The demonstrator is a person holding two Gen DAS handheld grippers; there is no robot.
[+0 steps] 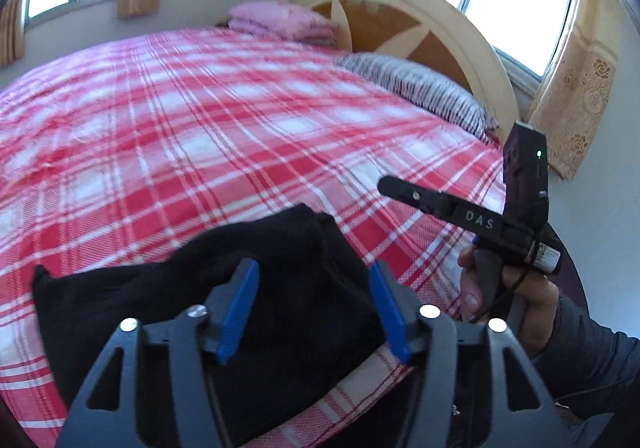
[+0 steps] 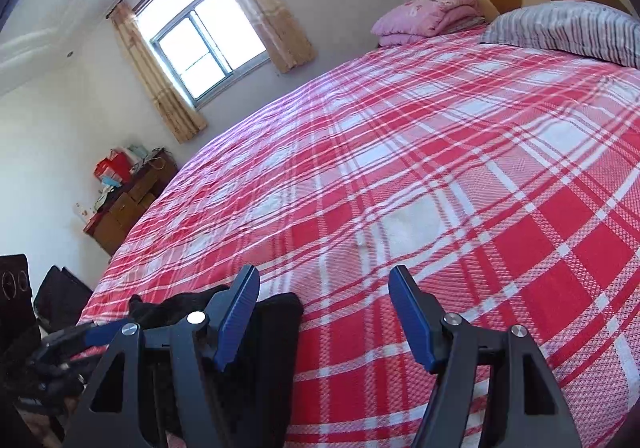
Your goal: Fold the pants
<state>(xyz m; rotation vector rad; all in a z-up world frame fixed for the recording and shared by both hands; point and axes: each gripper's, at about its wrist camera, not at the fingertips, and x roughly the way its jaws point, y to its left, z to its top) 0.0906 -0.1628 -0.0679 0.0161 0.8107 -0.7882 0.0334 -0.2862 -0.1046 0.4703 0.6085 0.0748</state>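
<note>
The black pants (image 1: pixel 224 288) lie folded into a compact bundle on the near edge of the bed with the red plaid sheet (image 1: pixel 200 128). My left gripper (image 1: pixel 314 308) is open and empty, hovering just above the bundle. My right gripper (image 2: pixel 324 312) is open and empty over the plaid sheet (image 2: pixel 440 188), to the right of the pants (image 2: pixel 276 328). In the left wrist view the right gripper's body (image 1: pixel 520 208) is held up in a hand, right of the pants. The left gripper (image 2: pixel 72 336) shows at the lower left of the right wrist view.
A striped pillow (image 1: pixel 420 92) and a folded pink blanket (image 1: pixel 280 22) lie at the wooden headboard (image 1: pixel 440 32). A cluttered wooden dresser (image 2: pixel 128 196) stands against the wall beside the bed. Black bags (image 2: pixel 56 300) sit on the floor.
</note>
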